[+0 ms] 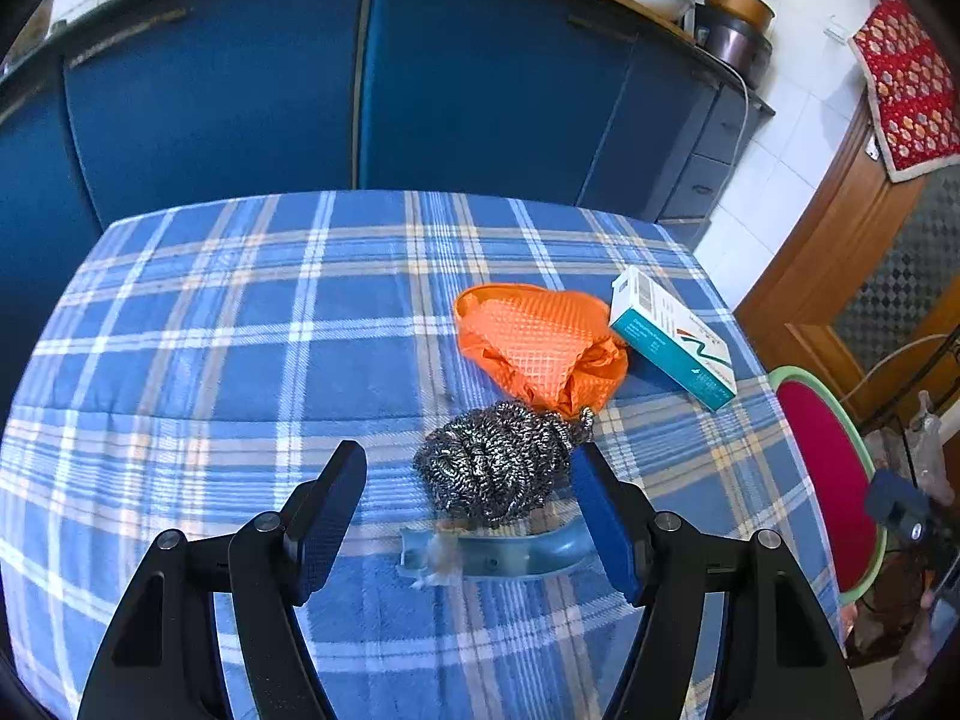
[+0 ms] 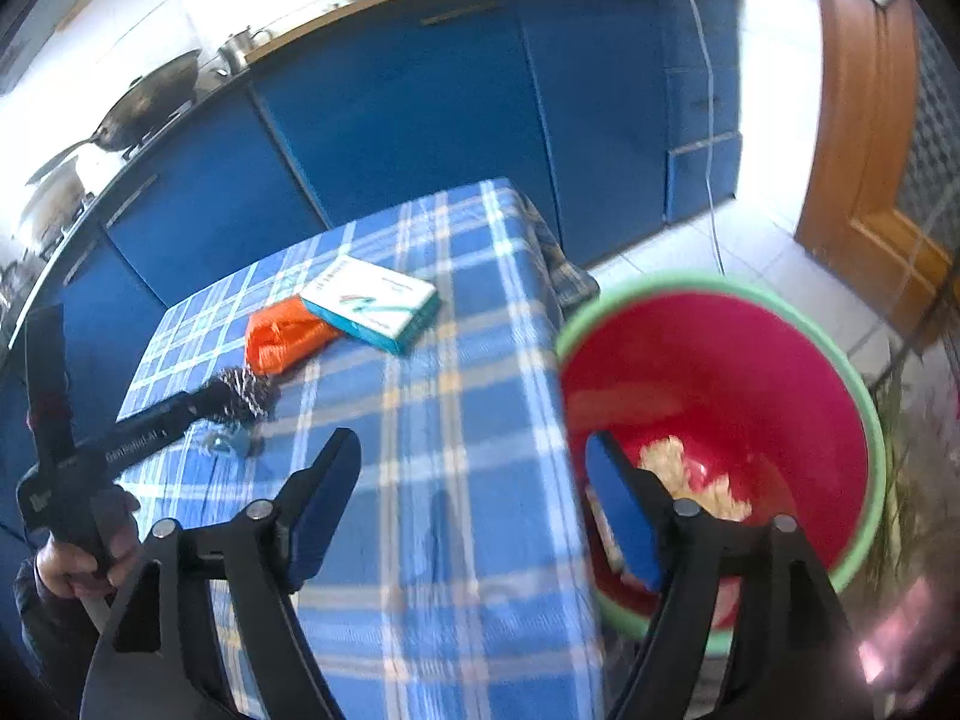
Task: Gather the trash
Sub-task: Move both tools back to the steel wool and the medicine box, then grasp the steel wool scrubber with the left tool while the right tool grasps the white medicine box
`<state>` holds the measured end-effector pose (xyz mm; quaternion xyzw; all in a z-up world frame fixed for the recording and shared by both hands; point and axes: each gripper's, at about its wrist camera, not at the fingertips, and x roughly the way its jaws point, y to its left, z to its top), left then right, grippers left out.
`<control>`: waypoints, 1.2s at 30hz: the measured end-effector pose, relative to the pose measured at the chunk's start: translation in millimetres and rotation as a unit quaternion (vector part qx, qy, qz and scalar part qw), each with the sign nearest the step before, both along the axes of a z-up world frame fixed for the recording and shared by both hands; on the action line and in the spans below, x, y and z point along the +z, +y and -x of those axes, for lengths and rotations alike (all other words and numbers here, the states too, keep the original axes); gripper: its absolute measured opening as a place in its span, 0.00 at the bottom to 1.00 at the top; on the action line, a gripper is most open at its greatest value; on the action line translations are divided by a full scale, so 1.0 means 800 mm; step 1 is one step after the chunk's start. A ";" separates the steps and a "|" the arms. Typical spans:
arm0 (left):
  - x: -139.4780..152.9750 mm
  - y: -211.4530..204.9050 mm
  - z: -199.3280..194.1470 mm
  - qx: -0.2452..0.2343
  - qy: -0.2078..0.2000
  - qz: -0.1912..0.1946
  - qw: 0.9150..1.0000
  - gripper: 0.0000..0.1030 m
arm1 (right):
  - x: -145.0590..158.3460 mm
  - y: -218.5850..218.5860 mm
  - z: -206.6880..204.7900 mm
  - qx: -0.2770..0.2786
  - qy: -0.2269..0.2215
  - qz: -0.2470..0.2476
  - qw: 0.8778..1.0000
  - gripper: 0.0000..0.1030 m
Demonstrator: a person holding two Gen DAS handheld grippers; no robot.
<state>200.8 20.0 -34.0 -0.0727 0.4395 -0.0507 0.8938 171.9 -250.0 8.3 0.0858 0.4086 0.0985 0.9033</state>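
A steel wool scrubber [image 1: 495, 461] lies on the blue plaid table [image 1: 240, 360], with a blue plastic piece [image 1: 504, 555] in front of it, an orange mesh cloth [image 1: 540, 342] behind it and a white-and-teal box [image 1: 672, 336] at the far right. My left gripper [image 1: 471, 462] is open, its fingers either side of the scrubber and the blue piece. My right gripper [image 2: 474, 450] is open and empty, over the table's right edge beside a red bin with a green rim [image 2: 720, 372] that holds pale scraps [image 2: 690, 474]. The scrubber [image 2: 246, 390], cloth [image 2: 285, 336] and box [image 2: 375, 303] also show in the right wrist view.
Blue kitchen cabinets [image 1: 360, 78] stand right behind the table. The bin [image 1: 828, 480] sits off the table's right edge. A wooden door [image 2: 864, 120] is at the far right. A cable [image 2: 708, 138] hangs down the cabinets to the tiled floor.
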 end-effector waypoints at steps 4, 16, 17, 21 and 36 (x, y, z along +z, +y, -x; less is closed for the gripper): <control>-0.007 0.005 -0.001 0.007 -0.010 0.006 1.000 0.70 | 0.004 0.020 -0.027 0.025 -0.012 0.016 1.000 0.79; -0.015 0.008 0.002 -0.015 -0.027 0.051 0.998 0.44 | -0.031 0.074 -0.125 0.115 0.016 0.042 0.992 0.87; -0.014 0.009 0.002 -0.014 -0.030 0.051 0.998 0.41 | -0.033 0.079 -0.133 0.119 0.014 0.054 0.991 0.87; -0.011 0.016 0.004 -0.006 -0.037 0.054 0.998 0.37 | -0.037 0.093 -0.149 0.133 0.009 0.074 0.988 0.87; -0.014 0.019 0.005 -0.002 -0.041 0.062 0.997 0.36 | -0.051 0.125 -0.161 0.182 0.029 0.091 0.979 0.75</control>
